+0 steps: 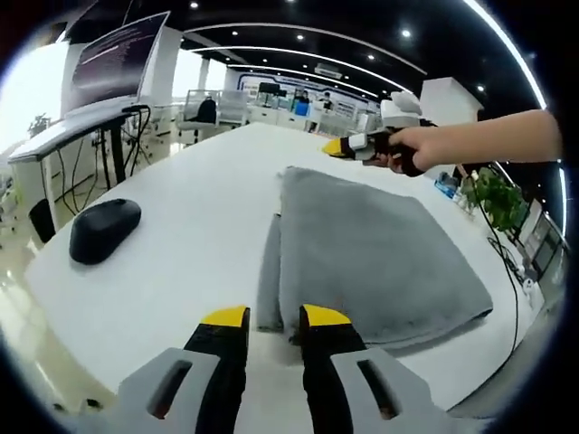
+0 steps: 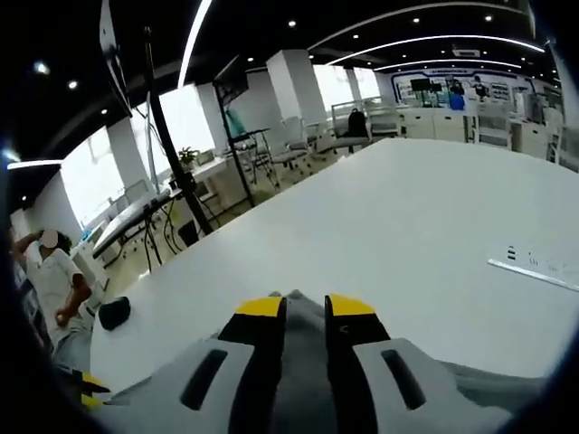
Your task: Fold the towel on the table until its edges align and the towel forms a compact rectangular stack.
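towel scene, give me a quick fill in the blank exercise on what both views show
1. The towel on the white table is ____ in colour.
2. The black object left of the towel in the left gripper view is a computer ____.
3. The yellow-tipped left tongs sit at the towel's near ____.
4. The right tongs are closed on a fold of the ____.

Missing words: grey; mouse; edge; towel

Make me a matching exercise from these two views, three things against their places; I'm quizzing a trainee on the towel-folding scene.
Things:
1. towel
2. mouse
3. right gripper

Places:
A. held in a hand beyond the towel's far edge
B. black, alone on the white table, left of the towel in the left gripper view
C. grey, folded, lying just ahead of the left gripper

Pairs: 1-C, 2-B, 3-A
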`<action>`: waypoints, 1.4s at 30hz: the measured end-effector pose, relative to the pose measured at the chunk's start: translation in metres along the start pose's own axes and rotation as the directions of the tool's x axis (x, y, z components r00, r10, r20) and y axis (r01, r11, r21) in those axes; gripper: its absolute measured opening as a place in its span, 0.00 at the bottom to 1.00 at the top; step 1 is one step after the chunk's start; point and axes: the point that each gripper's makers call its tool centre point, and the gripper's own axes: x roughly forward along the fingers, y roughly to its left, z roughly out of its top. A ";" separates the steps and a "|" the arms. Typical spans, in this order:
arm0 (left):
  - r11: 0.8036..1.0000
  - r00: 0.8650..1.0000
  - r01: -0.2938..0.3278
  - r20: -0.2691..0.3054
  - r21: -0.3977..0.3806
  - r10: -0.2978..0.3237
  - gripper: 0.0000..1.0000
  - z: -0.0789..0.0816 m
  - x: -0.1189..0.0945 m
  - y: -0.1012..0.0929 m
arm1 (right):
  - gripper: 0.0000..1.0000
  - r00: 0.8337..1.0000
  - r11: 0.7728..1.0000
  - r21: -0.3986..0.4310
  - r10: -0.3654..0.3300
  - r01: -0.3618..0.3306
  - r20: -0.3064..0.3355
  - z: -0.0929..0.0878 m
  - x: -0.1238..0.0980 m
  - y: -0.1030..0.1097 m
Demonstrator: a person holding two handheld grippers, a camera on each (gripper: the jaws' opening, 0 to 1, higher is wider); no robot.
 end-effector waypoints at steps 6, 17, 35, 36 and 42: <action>0.998 1.000 0.011 0.006 0.063 -0.011 0.31 0.008 0.001 -0.011 | 0.22 1.000 1.000 0.013 -0.009 0.010 -0.030 -0.006 -0.014 -0.016; 0.988 0.996 0.086 0.007 0.128 -0.088 0.42 0.019 0.001 -0.048 | 0.27 0.999 1.000 0.014 -0.026 0.027 -0.047 -0.002 -0.040 -0.035; 0.947 0.968 0.246 -0.007 0.205 -0.250 0.49 0.023 -0.003 -0.119 | 0.29 0.991 0.994 -0.087 -0.077 0.067 -0.110 -0.029 -0.108 -0.074; 0.944 0.965 0.260 -0.007 0.202 -0.264 0.50 0.025 -0.004 -0.125 | 0.30 0.990 0.993 -0.087 -0.083 0.073 -0.112 -0.028 -0.109 -0.078; 0.923 0.952 0.300 -0.019 0.242 -0.305 0.55 0.030 -0.006 -0.153 | 0.33 0.987 0.992 -0.068 -0.115 0.108 -0.109 -0.027 -0.138 -0.097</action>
